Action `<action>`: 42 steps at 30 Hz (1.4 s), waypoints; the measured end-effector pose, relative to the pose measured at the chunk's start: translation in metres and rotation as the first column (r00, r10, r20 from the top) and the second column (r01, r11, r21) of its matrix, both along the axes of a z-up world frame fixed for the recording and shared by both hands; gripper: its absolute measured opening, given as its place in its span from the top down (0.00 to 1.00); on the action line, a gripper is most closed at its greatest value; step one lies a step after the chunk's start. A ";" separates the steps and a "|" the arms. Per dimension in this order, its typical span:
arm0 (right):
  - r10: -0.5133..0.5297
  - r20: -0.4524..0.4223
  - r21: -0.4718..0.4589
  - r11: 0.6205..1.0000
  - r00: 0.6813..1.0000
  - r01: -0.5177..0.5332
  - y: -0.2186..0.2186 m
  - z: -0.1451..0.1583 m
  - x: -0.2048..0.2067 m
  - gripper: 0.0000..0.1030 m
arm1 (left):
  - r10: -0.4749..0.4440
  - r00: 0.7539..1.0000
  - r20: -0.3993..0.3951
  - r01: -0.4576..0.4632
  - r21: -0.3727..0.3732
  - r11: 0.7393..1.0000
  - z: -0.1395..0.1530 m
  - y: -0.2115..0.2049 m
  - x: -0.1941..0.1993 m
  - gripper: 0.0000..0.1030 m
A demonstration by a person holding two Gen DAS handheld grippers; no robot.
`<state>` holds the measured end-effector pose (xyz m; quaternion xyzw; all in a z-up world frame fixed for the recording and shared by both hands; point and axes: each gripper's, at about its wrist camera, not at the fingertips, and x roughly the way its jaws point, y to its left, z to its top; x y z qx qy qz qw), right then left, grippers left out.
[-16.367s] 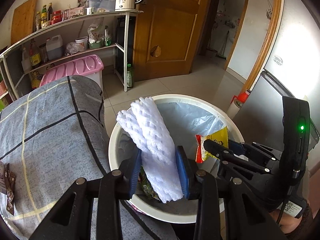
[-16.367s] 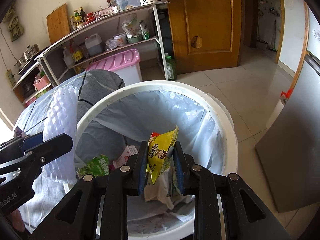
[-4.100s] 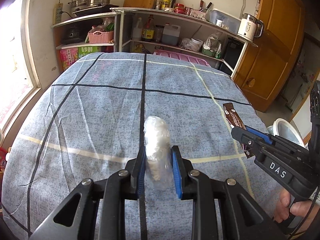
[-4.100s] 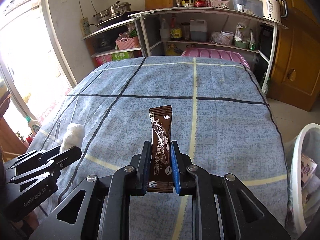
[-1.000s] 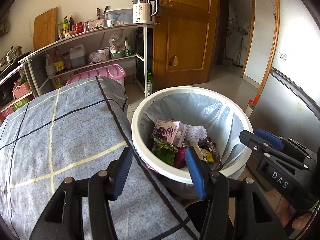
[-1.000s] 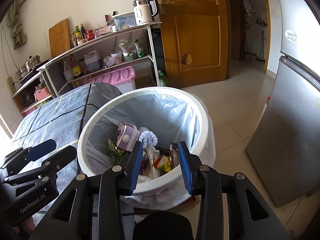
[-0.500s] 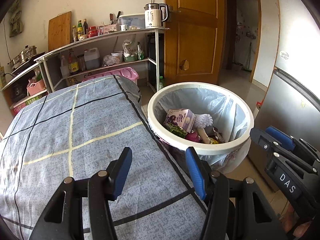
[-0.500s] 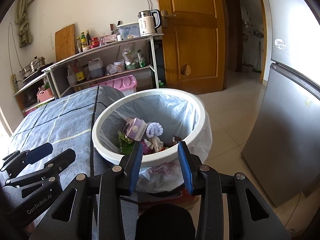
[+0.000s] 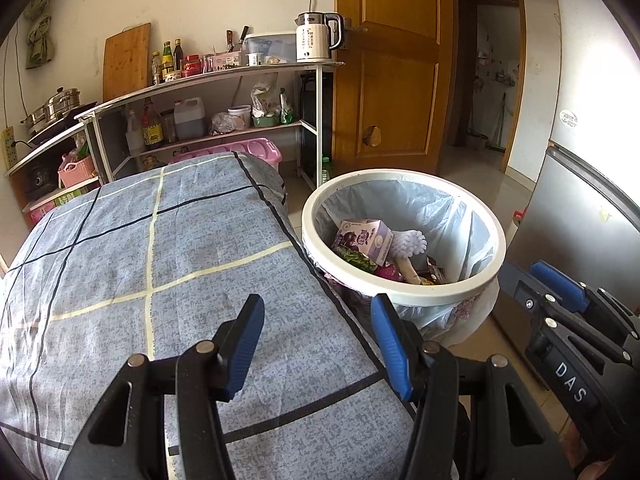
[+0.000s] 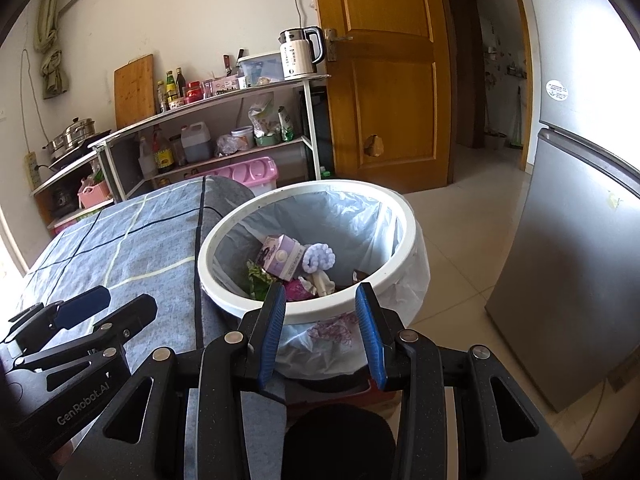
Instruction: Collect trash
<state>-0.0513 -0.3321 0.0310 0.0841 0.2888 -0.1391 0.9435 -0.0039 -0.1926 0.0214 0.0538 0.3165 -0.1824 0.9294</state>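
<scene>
A white round trash bin (image 9: 472, 280) with a pale plastic liner stands beside the cloth-covered table (image 9: 160, 264); it also shows in the right wrist view (image 10: 340, 310). Inside lie a purple carton (image 9: 366, 236), a white foam net (image 9: 410, 242), green and pink wrappers and other trash. My left gripper (image 9: 318, 340) is open and empty above the table's near corner. My right gripper (image 10: 320, 318) is open and empty, just in front of the bin's near rim. Each gripper shows at the other view's edge.
A shelf unit (image 9: 224, 120) with bottles, a kettle (image 9: 318, 42) and a pink tub (image 9: 240, 150) stands behind the table. A wooden door (image 9: 392, 80) is behind the bin. A grey fridge (image 10: 568, 264) stands to the right on the tiled floor.
Both grippers have drawn back and up from the bin, so it looks smaller and farther. More of the table shows. Both jaws stay open and empty.
</scene>
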 end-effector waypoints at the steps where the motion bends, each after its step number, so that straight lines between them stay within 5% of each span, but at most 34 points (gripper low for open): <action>1: 0.001 0.000 -0.002 1.000 1.000 -0.001 0.000 0.000 0.000 0.64 | 0.001 1.000 -0.003 -0.001 0.000 1.000 0.000 0.000 0.000 0.44; 42: 0.018 0.004 -0.001 1.000 1.000 -0.018 0.006 0.003 -0.002 0.64 | -0.002 1.000 -0.004 0.002 0.005 1.000 0.002 -0.001 -0.004 0.44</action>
